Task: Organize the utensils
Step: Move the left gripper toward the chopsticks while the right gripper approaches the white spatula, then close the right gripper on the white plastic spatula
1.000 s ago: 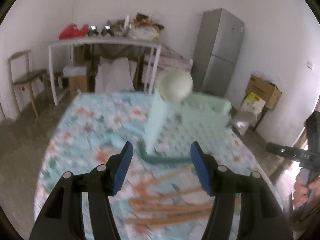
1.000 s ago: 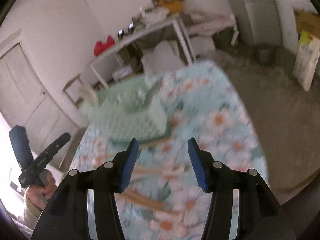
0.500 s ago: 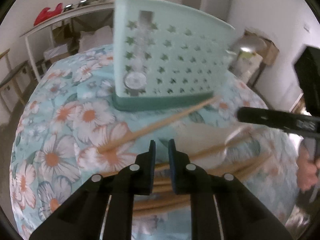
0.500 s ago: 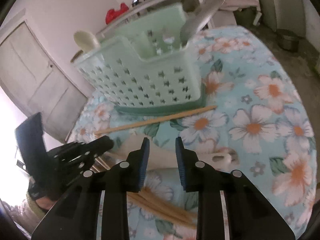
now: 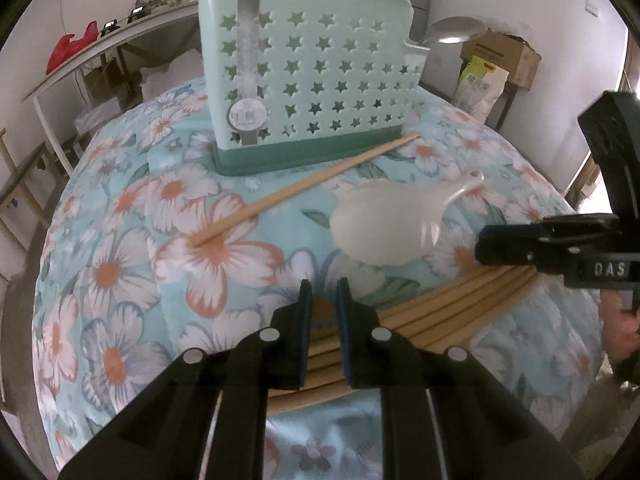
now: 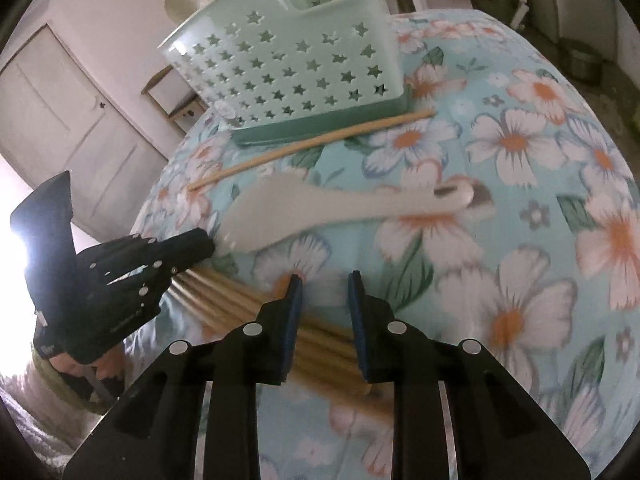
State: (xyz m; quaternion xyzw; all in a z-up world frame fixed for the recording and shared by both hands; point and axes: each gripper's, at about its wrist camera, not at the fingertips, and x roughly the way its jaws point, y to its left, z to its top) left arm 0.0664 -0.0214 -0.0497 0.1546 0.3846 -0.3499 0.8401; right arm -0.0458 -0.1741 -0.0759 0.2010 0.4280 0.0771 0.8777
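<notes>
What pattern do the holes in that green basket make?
Star-shaped cutouts in rows across the pale mint utensil basket, clearest in the left wrist view.

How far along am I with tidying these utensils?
Early on. Done: a metal spoon and a pale utensil stand in the caddy. In hand: the left gripper and right gripper are narrowed over the chopstick bundle; whether either grips it is unclear. Left: that bundle, the single chopstick by the caddy's base and the white spoon all lie on the cloth.
</notes>
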